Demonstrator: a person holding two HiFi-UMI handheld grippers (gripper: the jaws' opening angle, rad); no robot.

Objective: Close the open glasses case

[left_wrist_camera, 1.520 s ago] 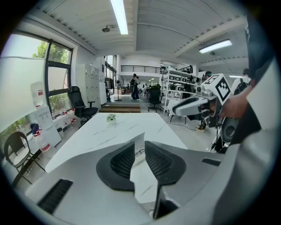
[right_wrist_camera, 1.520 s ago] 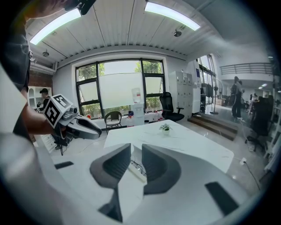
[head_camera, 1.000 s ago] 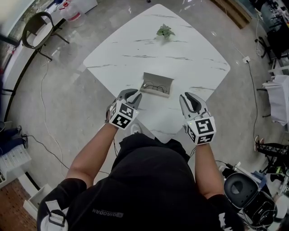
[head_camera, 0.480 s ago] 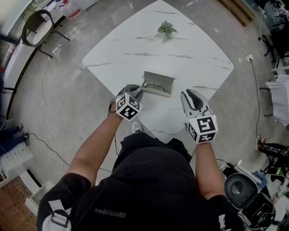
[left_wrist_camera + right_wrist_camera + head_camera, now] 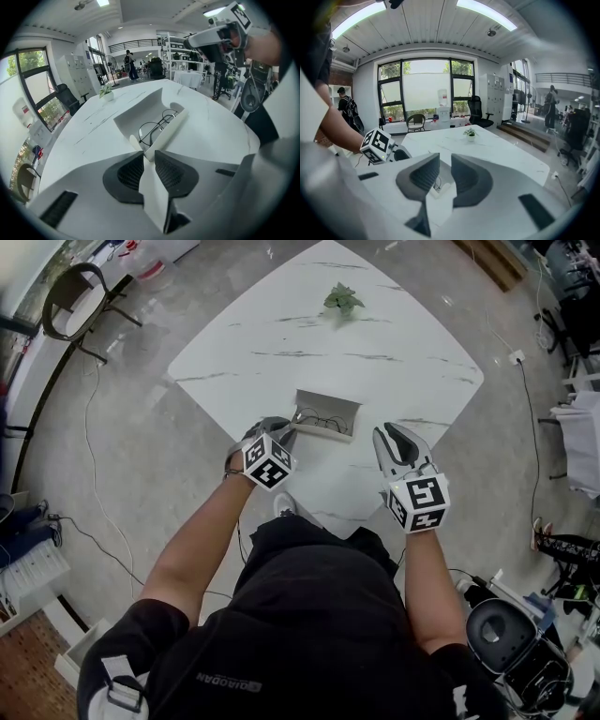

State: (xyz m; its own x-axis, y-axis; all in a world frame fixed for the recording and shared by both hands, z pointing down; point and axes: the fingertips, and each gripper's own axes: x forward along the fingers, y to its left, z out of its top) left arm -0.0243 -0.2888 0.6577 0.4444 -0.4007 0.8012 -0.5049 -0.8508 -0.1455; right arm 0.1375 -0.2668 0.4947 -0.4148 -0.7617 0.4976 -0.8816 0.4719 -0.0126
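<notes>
The open glasses case [image 5: 325,415] lies on the white marble table [image 5: 375,352] with thin wire glasses [image 5: 319,421] inside. In the left gripper view its tray [image 5: 136,115] holds the glasses [image 5: 157,127], and the raised front lid [image 5: 168,131] runs back to my jaws. My left gripper [image 5: 281,430] [image 5: 144,152] is at the case's near left corner, shut on the lid's end. My right gripper [image 5: 386,434] [image 5: 445,157] hovers to the right of the case. Its jaws are a narrow gap apart with nothing between them.
A small potted plant [image 5: 343,300] stands near the table's far corner. The table's near edge [image 5: 319,512] is just behind both grippers. A chair [image 5: 80,301] stands on the floor at far left. Cables and equipment lie on the floor to the right.
My left gripper moved forward to the case's near left corner and closed on the lid's end. The right gripper has barely shifted.
</notes>
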